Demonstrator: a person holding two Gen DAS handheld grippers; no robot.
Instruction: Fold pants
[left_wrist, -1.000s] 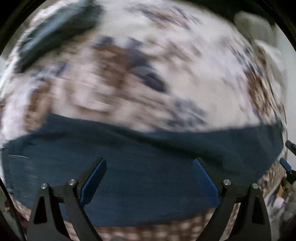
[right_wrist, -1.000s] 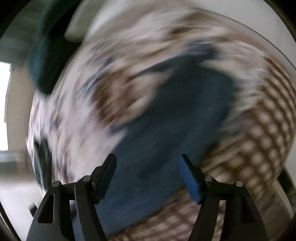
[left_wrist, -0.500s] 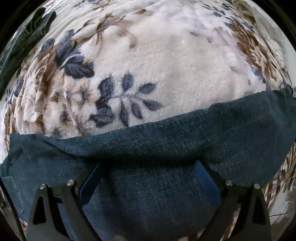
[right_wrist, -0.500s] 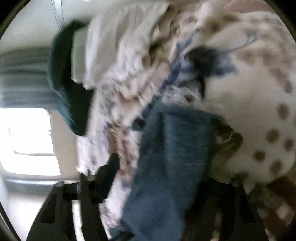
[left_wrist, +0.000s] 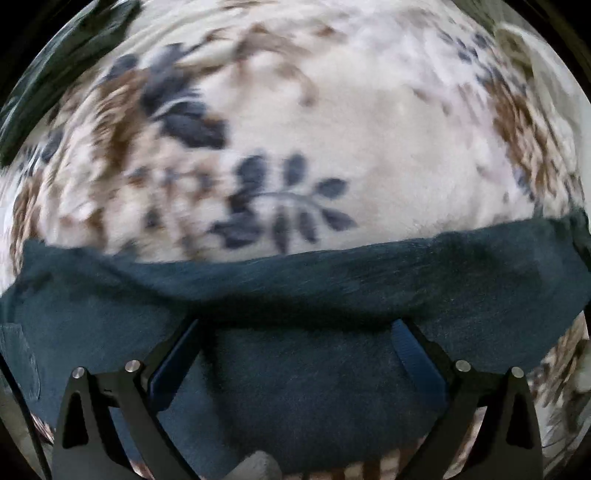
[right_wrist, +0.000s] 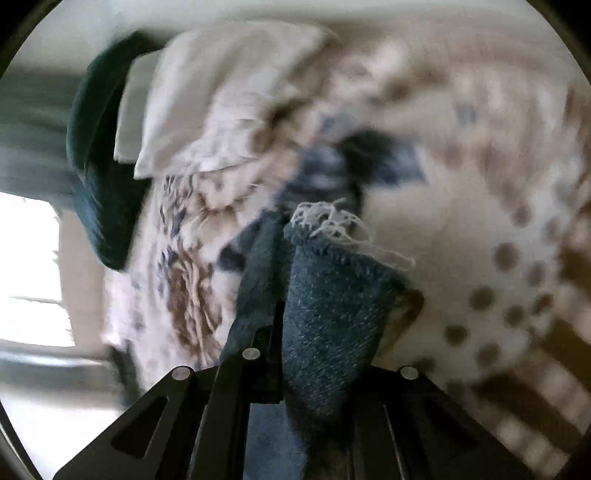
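While the left wrist view was smeared by motion, the left gripper (left_wrist: 295, 350) was seen nearest the lens with its blue-padded fingers (left_wrist: 410, 347) spread wide, their tips tucked under a raised fold of the dark denim pants (left_wrist: 303, 398). Nothing was pinched between them — the cloth merely lay across the gap and over the fingertips. The pants were stretched as a broad band from the left edge of that view to the right, resting on a cream fleece blanket (left_wrist: 369, 147) printed with navy leaves and brown flowers. Beyond the denim the blanket filled the rest of the view, and a dark green cloth (left_wrist: 55, 92) was glimpsed at the far upper left corner.

From the right wrist view, the right gripper (right_wrist: 284, 350) was found pressed together on a frayed hem of the pants (right_wrist: 328, 317), with white loose threads (right_wrist: 340, 225) sticking out past the pinch. More of the denim hung to the left of the clamped hem. Farther off, the flowered blanket (right_wrist: 184, 280) and a brown-dotted stretch of it were made out — blurred. At the far side a white pillow (right_wrist: 221, 103) lay against a dark green cushion (right_wrist: 99, 177), beside a bright window (right_wrist: 29, 269).
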